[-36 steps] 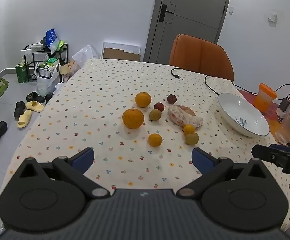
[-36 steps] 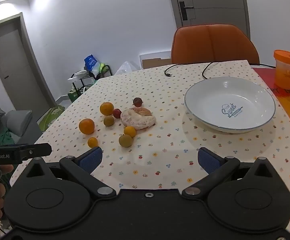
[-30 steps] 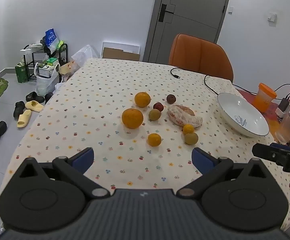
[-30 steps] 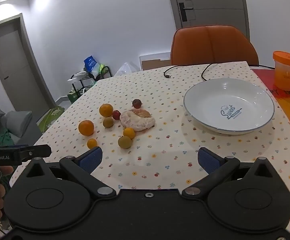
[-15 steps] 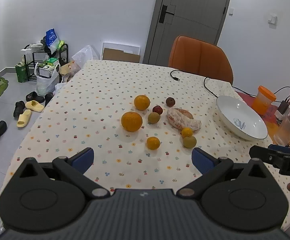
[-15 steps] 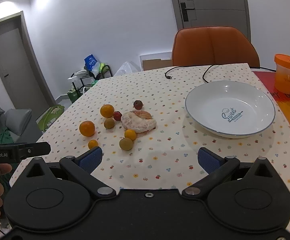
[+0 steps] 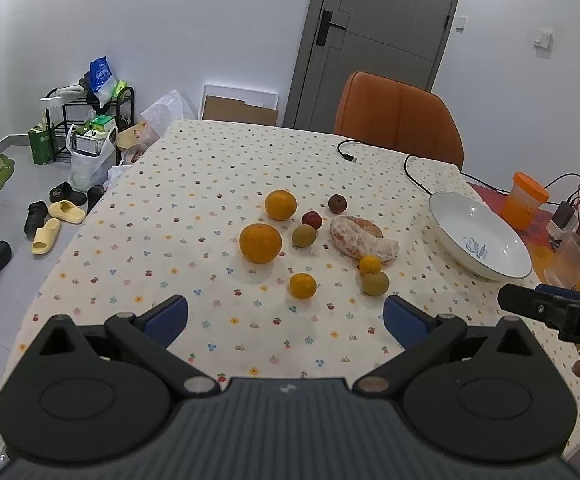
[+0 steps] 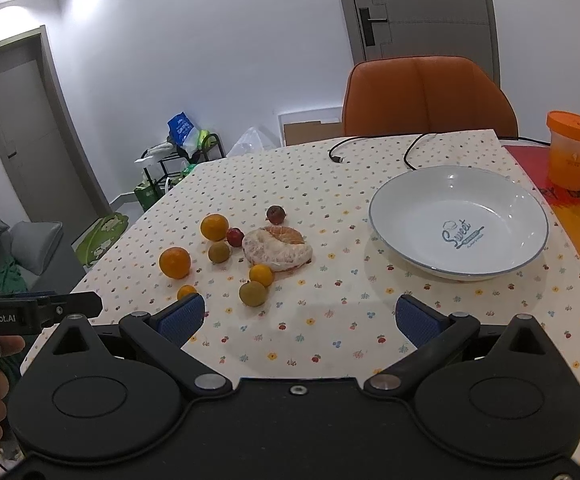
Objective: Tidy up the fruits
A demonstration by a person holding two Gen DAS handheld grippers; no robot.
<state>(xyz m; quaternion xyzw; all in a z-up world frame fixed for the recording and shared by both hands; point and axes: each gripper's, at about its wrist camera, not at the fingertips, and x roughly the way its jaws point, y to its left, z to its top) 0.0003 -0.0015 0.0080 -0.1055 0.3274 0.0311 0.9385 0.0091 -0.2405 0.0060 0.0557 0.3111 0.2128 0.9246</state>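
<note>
Both my claws hang over the near edge of the table (image 7: 178,184), nothing between the pads. My left gripper (image 7: 286,316) stands wide, jaws spread and empty. My right gripper (image 8: 296,316) is spread just as wide, also empty.

The fruit lies ahead of both claws on the spotted cloth, apart from the pads, none of it touched. From the left wrist view: a small orange (image 7: 303,285) sits nearest, just ahead of the gap between my fingers. A greenish fruit (image 7: 375,283) lies beside it to the right, with a second small orange (image 7: 370,265) touching it behind. Further out, a large orange (image 7: 260,243) to the left, another orange (image 7: 280,205) behind that. A green fruit (image 7: 304,235) and a small red fruit (image 7: 312,219) sit between the oranges and the peeled citrus (image 7: 360,238). A dark reddish fruit (image 7: 337,203) lies farthest back.

From the right wrist view the whole cluster is ahead and left of my right claw. The white bowl (image 8: 394,216) sits ahead and to the right, well apart from the fruit, holding nothing.

An orange chair (image 8: 426,96) stands at the far side. A black cable (image 7: 414,168) trails on the cloth. An orange-lidded cup (image 8: 572,150) stands beyond the bowl.
</note>
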